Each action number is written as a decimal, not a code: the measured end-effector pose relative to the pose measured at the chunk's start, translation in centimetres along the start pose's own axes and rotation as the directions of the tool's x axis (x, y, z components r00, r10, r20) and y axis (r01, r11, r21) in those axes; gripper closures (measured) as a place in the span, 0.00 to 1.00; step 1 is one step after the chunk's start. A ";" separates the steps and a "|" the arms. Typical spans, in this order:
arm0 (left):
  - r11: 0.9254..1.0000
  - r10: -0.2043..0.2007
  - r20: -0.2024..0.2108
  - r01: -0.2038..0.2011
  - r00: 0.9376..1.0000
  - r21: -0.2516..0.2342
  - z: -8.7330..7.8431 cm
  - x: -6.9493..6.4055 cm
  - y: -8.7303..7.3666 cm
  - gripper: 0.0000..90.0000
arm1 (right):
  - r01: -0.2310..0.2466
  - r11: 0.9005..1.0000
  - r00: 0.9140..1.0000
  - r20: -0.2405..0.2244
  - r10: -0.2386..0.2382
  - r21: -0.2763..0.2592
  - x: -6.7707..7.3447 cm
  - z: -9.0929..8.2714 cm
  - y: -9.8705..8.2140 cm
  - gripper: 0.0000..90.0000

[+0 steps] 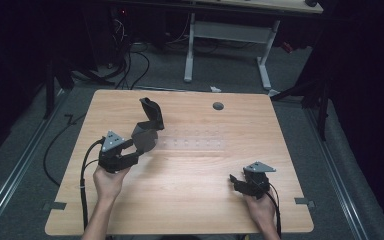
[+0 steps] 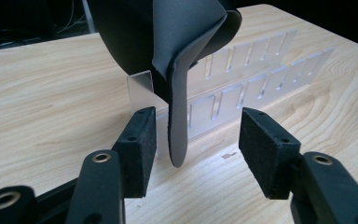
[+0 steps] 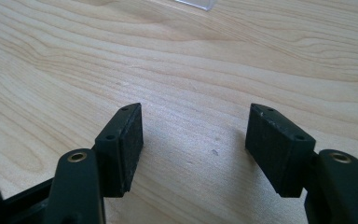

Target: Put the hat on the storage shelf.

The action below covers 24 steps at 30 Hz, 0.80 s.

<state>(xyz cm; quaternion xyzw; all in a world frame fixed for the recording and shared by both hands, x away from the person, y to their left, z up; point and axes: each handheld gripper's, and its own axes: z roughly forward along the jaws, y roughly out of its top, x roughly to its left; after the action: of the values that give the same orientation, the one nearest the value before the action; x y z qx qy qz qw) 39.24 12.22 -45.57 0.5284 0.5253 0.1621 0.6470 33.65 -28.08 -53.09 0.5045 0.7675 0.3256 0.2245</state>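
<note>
Down at about eight o'clock on the wooden table (image 1: 190,175), the left hand (image 1: 108,182) comes up from the near edge with its wrist angled toward one o'clock, carrying the left gripper (image 1: 136,145). Its jaws stand apart, and in the left gripper view the thin rounded edge of a black insole (image 2: 177,93) hangs between the pads (image 2: 137,147) without either one pressing on it. That insole is soft, matte and foam-like, curled over at the top, and it stands upright in a clear plastic rack (image 2: 242,88), a low slotted strip of frosted, stiff material lying across the table's middle. From above, the insole (image 1: 149,127) rises at about ten o'clock of centre, just beyond the left gripper's tips.

Over at five o'clock, the right hand (image 1: 261,207) rests low near the table's near edge, its right gripper (image 1: 235,181) pointing toward nine o'clock. Those jaws are also spread wide, with bare pale wood grain between the rough black pads (image 3: 121,147).
</note>
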 end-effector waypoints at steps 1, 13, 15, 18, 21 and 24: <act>1.000 -0.002 -0.002 0.002 1.000 -0.004 -0.1 0.0 0.0 0.52 | 0.000 1.000 1.000 0.001 0.000 0.000 0.0 0.0 0.0 0.41; 0.999 -0.033 0.006 0.033 0.999 -0.016 -1.9 -0.2 0.3 0.46 | 0.002 1.000 1.000 0.000 -0.002 -0.002 0.0 0.0 0.0 0.41; 0.999 -0.036 0.009 0.036 0.999 -0.016 -2.1 -0.4 0.4 0.46 | 0.000 1.000 1.000 0.000 0.000 -0.001 0.0 0.0 0.0 0.41; 0.999 -0.036 0.009 0.036 0.999 -0.022 -2.4 -0.5 0.4 0.46 | -0.001 1.000 1.000 0.000 0.001 -0.001 0.0 0.0 0.0 0.41; 0.999 -0.036 0.010 0.036 0.999 -0.019 -2.7 -0.7 0.3 0.45 | -0.001 1.000 1.000 0.000 0.001 -0.001 0.0 0.0 0.0 0.41; 0.999 -0.035 0.010 0.035 0.999 -0.015 -3.0 -0.8 0.2 0.45 | 0.000 1.000 1.000 0.001 0.000 -0.001 0.0 0.0 0.0 0.41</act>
<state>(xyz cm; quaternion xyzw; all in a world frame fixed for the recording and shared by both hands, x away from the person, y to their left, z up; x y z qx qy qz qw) 36.42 13.18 -44.66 0.5150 0.5300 0.1519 0.6563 33.66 -28.08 -53.09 0.5046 0.7673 0.3256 0.2250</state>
